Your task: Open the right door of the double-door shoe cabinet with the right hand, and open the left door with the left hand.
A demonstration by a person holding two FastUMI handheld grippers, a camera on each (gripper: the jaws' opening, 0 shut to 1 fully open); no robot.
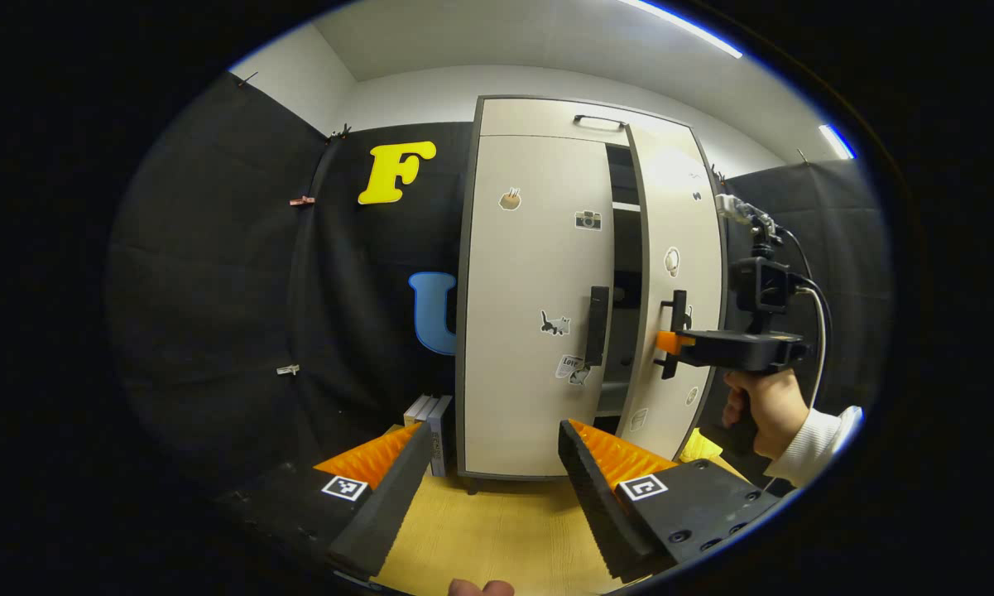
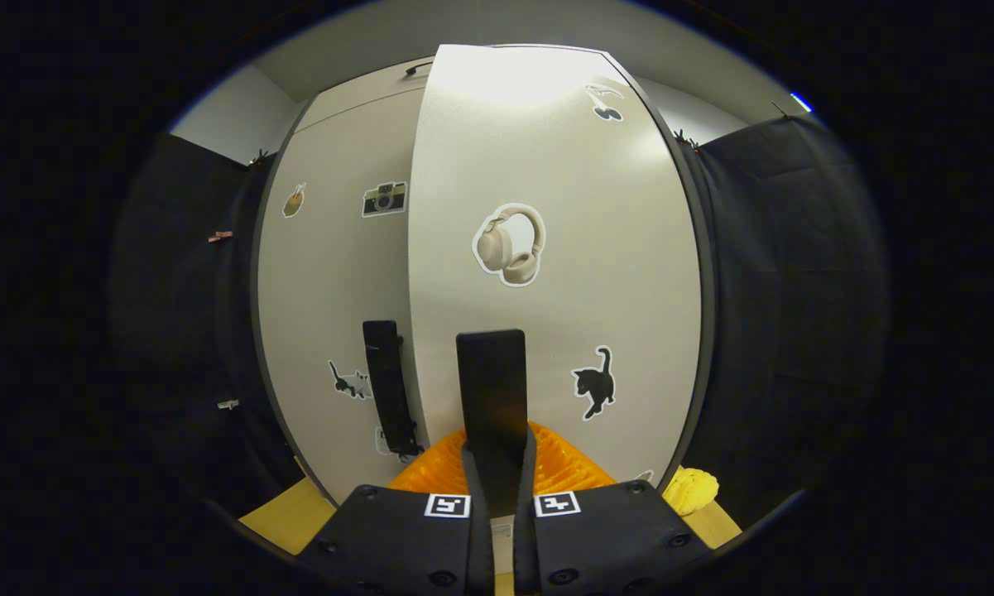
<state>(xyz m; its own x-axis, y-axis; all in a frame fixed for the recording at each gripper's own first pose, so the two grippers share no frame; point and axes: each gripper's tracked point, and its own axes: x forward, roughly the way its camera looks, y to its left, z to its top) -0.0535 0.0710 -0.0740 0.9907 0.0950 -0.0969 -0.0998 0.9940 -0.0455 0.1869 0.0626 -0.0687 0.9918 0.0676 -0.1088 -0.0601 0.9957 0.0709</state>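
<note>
In the left gripper view, we saw our left tongs point(image 1: 488, 488) wide open and holding nothing. Straight ahead of them stood the shoe cabinet point(image 1: 546, 112) on the wooden surface point(image 1: 497, 530). Its left door point(image 1: 530, 306) was shut, with its left handle point(image 1: 597, 326) up ahead, a bit to the right of the tongs. The right door point(image 1: 679, 248) stood a little open, with a dark gap beside it. Farther off to the right, a hand point(image 1: 763, 410) held the right tongs point(image 1: 669, 343) at the right handle point(image 1: 677, 313).

In the right gripper view, the right tongs point(image 2: 497, 472) were squeezed shut on the right handle point(image 2: 492, 389), which stuck up between them. The right door point(image 2: 546, 248) was just ahead, and the left handle point(image 2: 387, 385) was nearby on the left.

We think the doors are stiff and light and swing easily. The hard handles are the best place to grab.
</note>
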